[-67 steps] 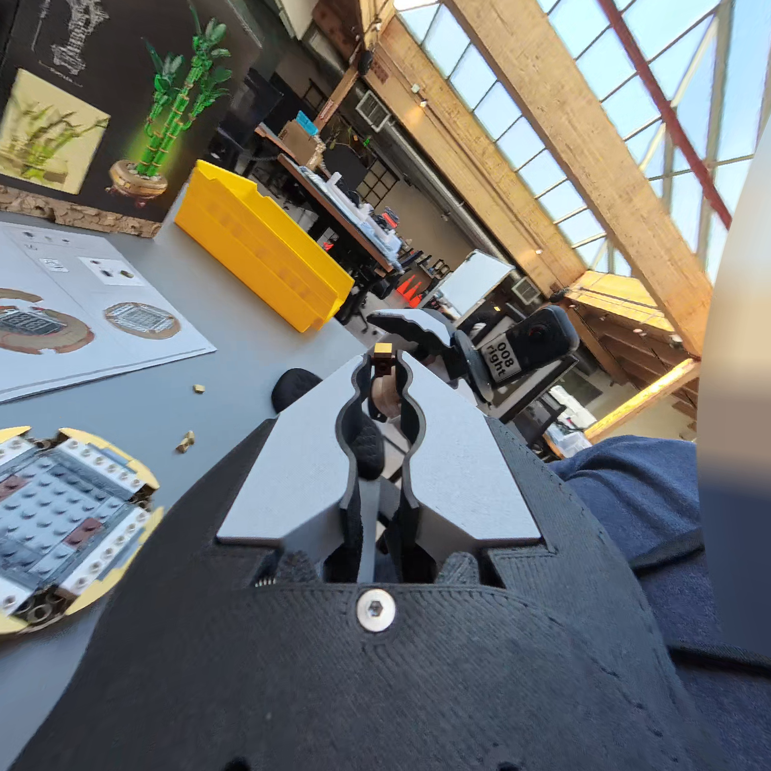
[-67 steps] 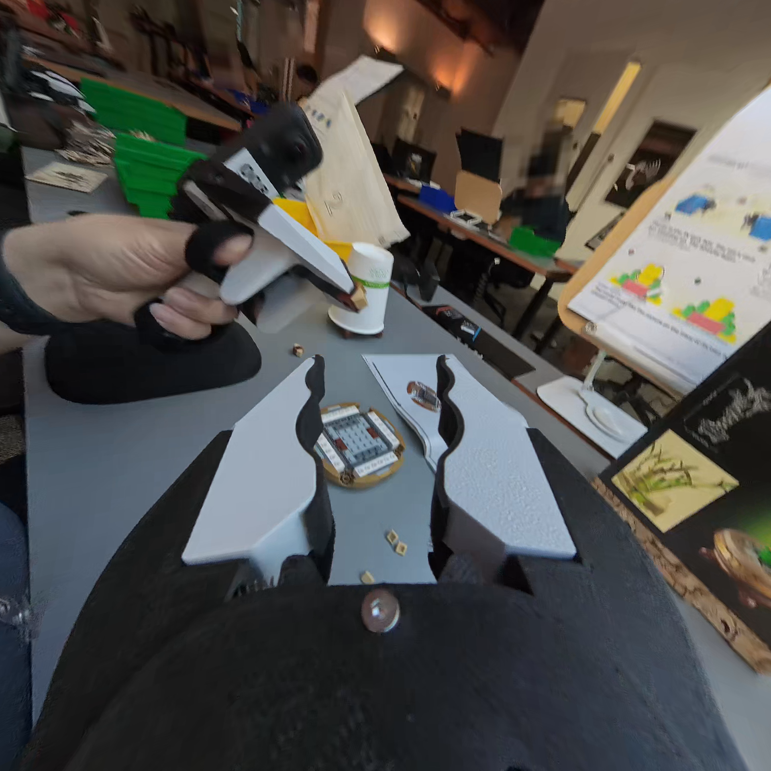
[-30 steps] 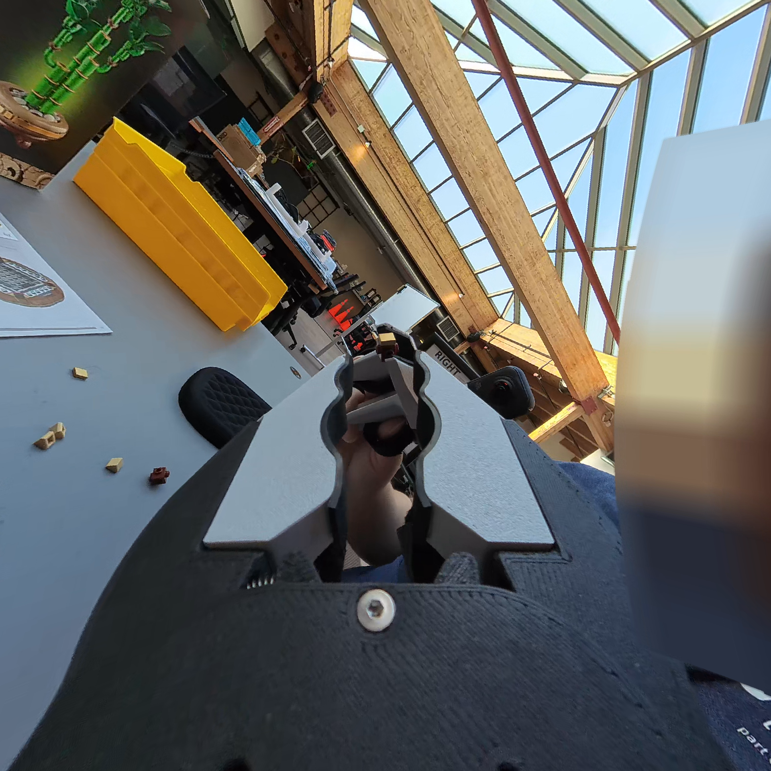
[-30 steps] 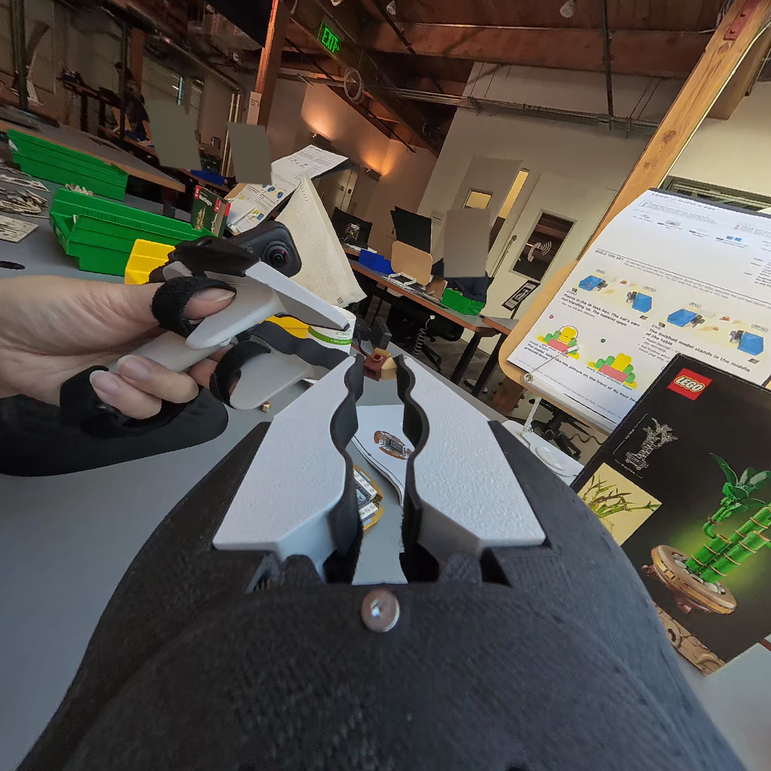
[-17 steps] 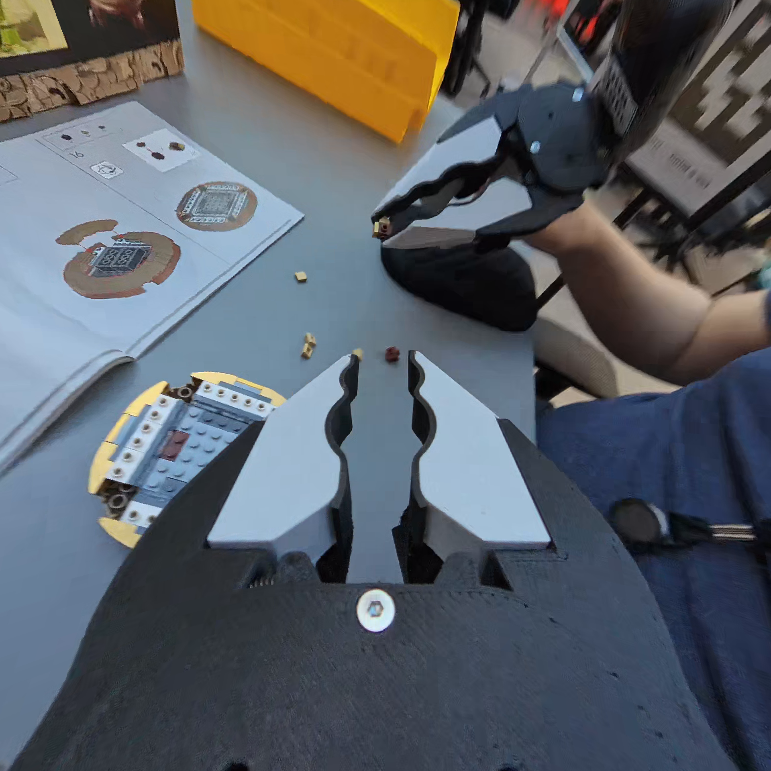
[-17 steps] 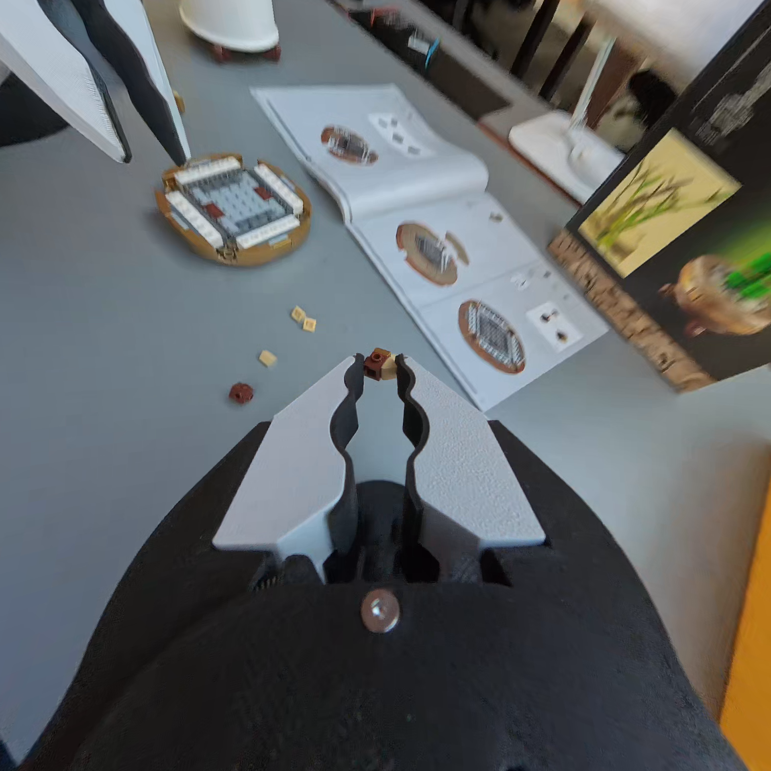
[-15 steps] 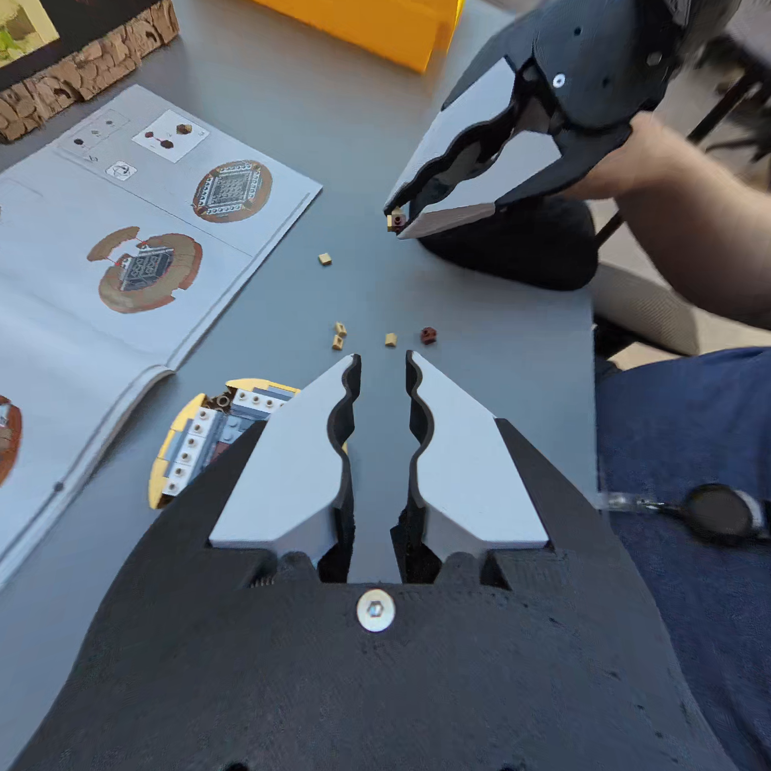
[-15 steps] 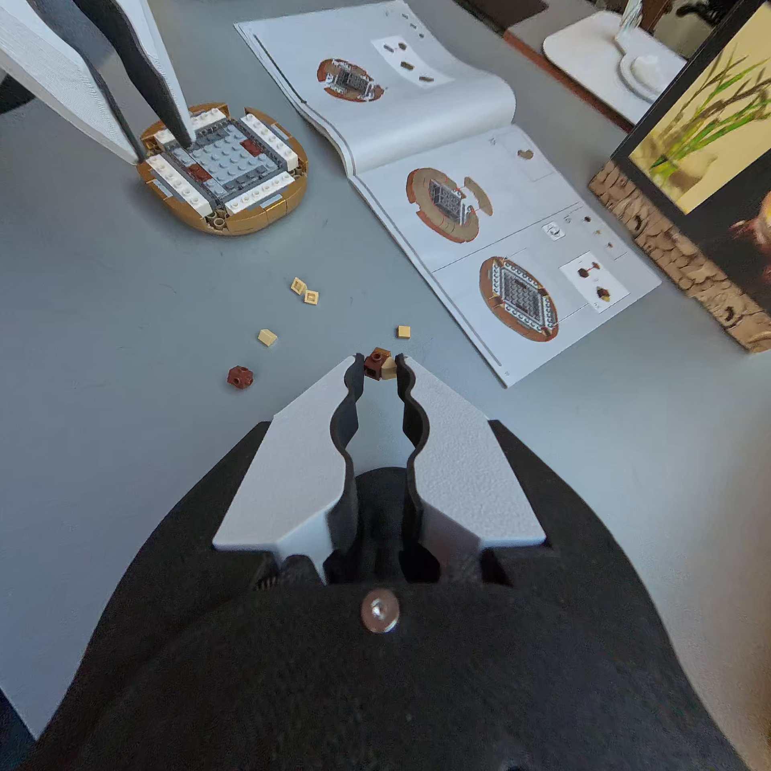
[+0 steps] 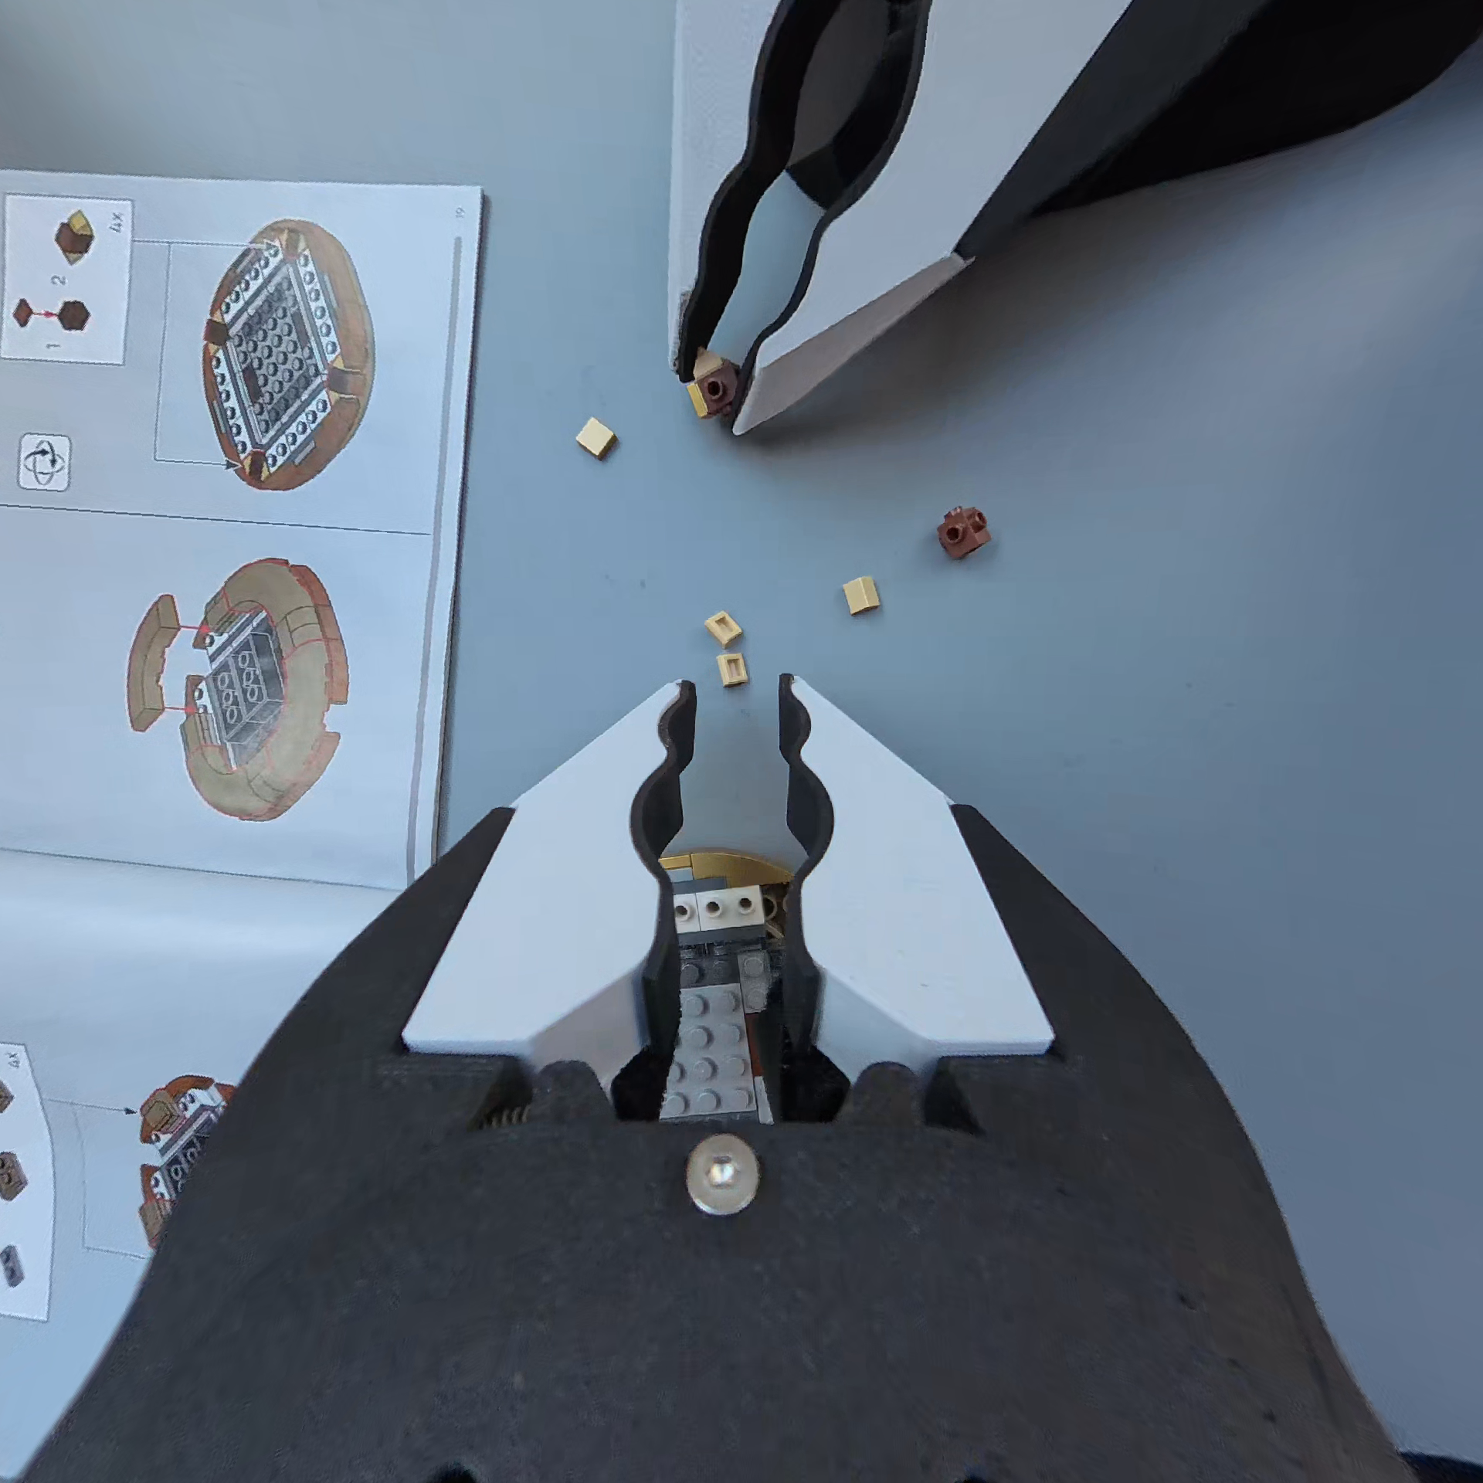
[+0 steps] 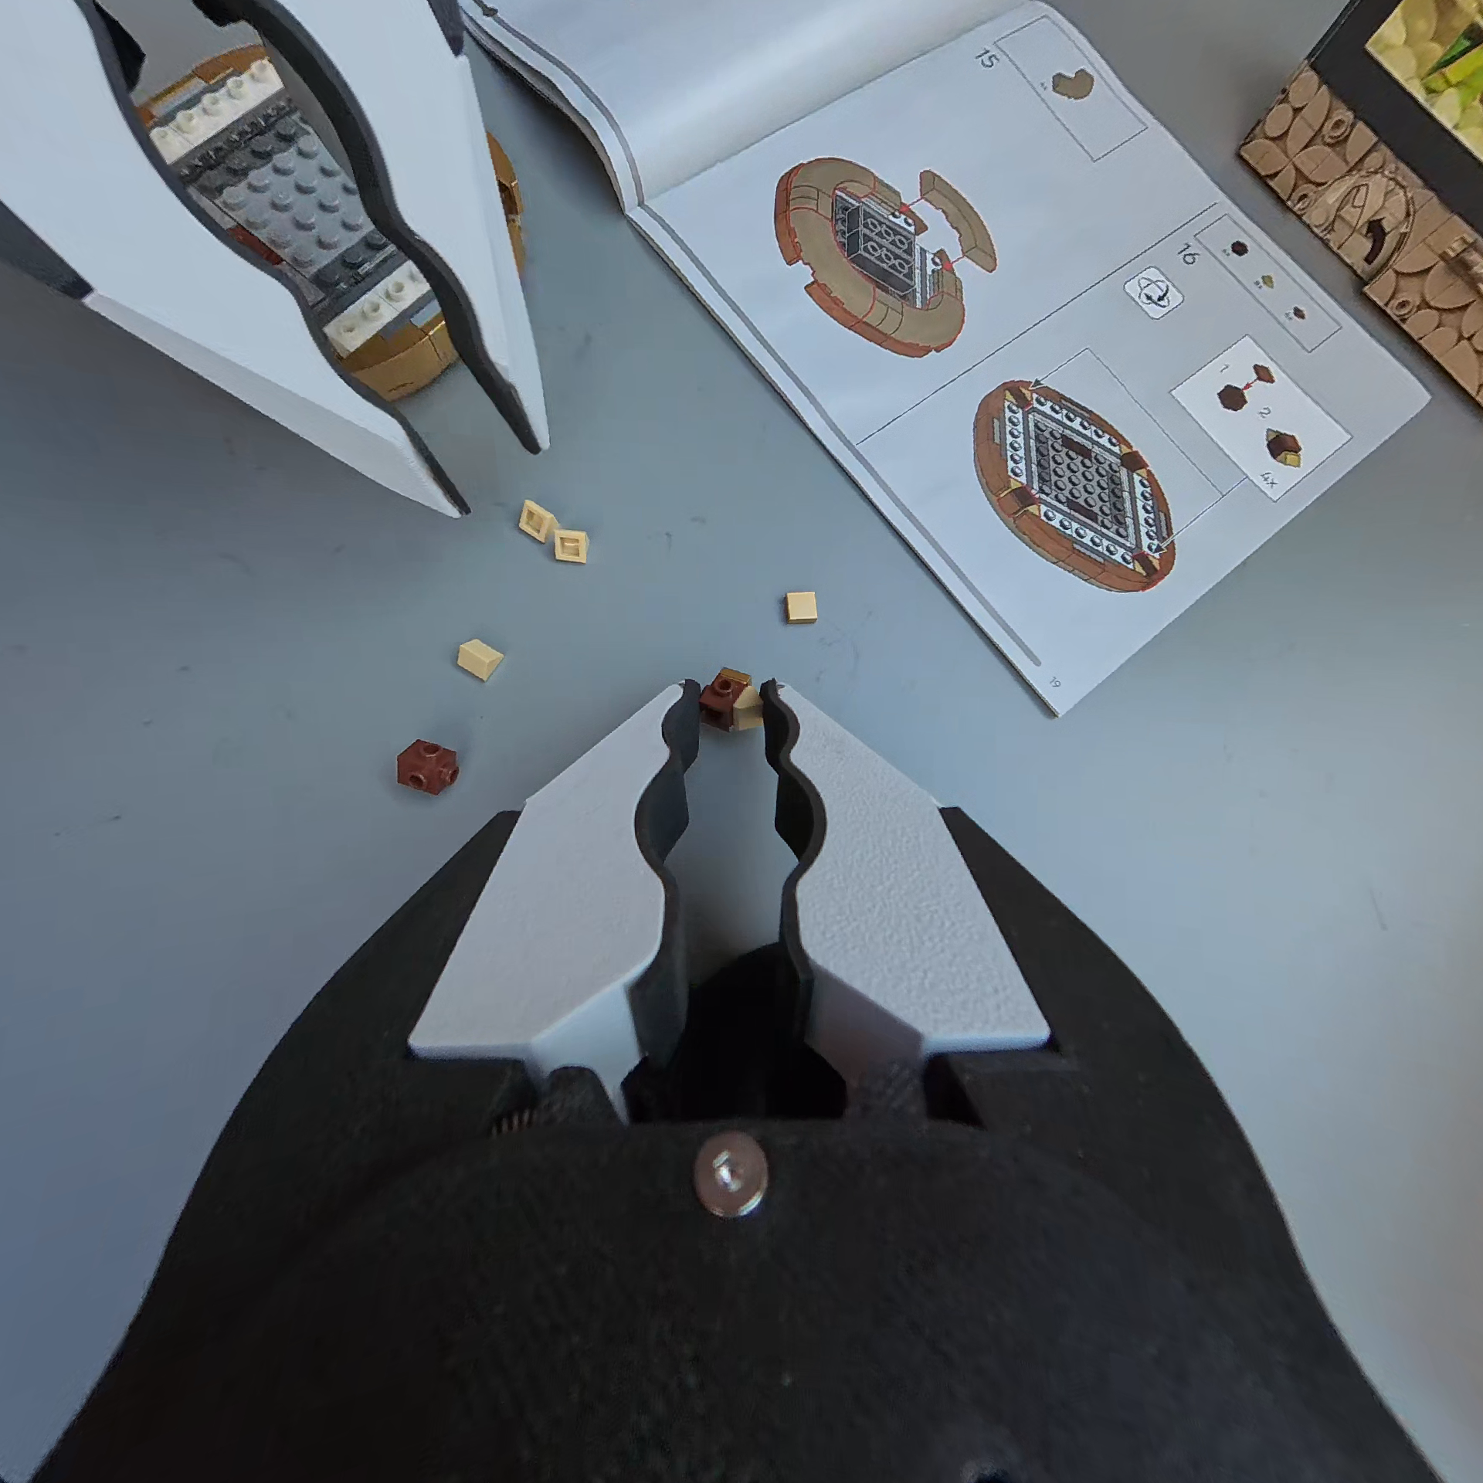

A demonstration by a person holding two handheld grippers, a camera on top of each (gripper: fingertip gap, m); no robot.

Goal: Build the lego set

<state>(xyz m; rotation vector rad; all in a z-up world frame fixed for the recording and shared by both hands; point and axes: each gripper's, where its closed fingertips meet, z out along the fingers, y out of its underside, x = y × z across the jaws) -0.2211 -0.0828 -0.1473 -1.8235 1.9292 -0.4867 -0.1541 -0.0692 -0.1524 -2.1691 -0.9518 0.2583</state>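
Grey tabletop (image 10: pixel 1204 883) lies under everything, smooth and matte. An open booklet (image 10: pixel 963 337) rests on it with glossy white pages of build diagrams, and a dark box (image 10: pixel 1380 160) with a tan mosaic edge stands just beyond. The round base (image 10: pixel 401 353) sits flat on the table: tan curved rim, white studded border, grey studded plates inside. The left gripper (image 9: pixel 734 682), white wedge fingers with wavy black pads, hangs over the base with its fingers parted and nothing between them; half a second ago the base lay beside it, not under it. The right gripper (image 10: pixel 726 686) is clenched on a small block (image 10: pixel 729 700), a brown studded cube with tan tiles on two faces, held low over the table. Near it lie a loose brown cube (image 10: pixel 427 766) and four tan tiles (image 10: pixel 480 660), two of them upside down and just beside each other.
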